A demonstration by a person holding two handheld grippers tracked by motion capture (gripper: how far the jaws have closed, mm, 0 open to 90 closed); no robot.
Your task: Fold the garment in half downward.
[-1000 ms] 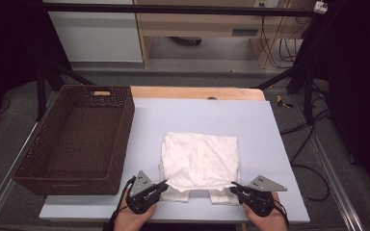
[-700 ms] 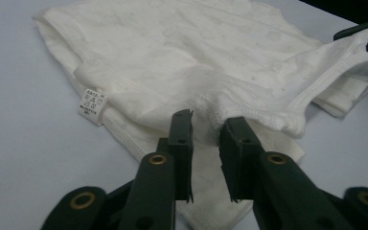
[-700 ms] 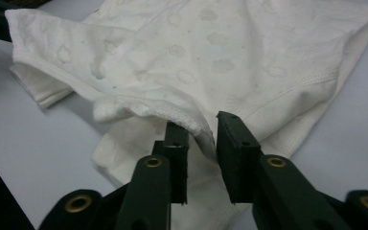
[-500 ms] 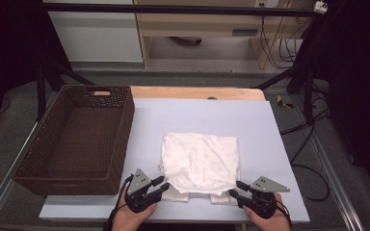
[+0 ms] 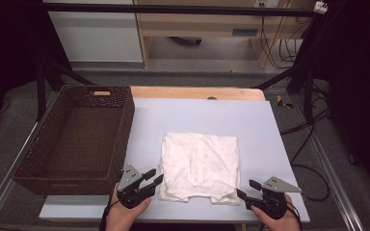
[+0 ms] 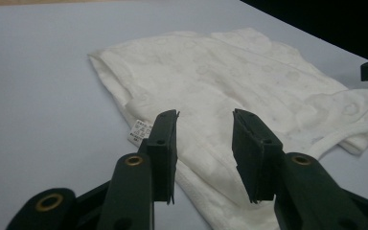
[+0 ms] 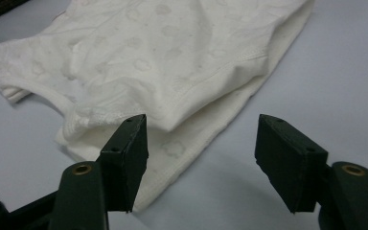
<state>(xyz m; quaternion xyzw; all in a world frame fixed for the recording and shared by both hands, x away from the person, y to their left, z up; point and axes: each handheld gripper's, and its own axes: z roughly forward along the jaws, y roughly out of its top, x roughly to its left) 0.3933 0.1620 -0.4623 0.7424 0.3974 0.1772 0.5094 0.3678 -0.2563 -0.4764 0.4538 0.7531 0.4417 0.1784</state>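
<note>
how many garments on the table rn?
1. A folded white garment lies on the near middle of the table, right of the wicker basket, between the left claw and right claw. Anything tucked under it would be hidden.

Garment [image 5: 200, 166] on table [image 5: 270, 130], right of basket [image 5: 77, 134]

In the right gripper view, the right gripper [image 7: 202, 160] has its two black jaws standing wide apart with nothing between them, one rising at the near left and the other at the near right. A folded white garment [image 7: 172, 62] with a faint pattern of round motifs lies flat on the pale table [image 7: 326, 72], spreading from the far right corner down toward the left jaw, whose tip sits just over the garment's near edge. The right jaw stands over bare table beside the cloth's stitched hem, and a ribbed edge shows at the far left.
</note>
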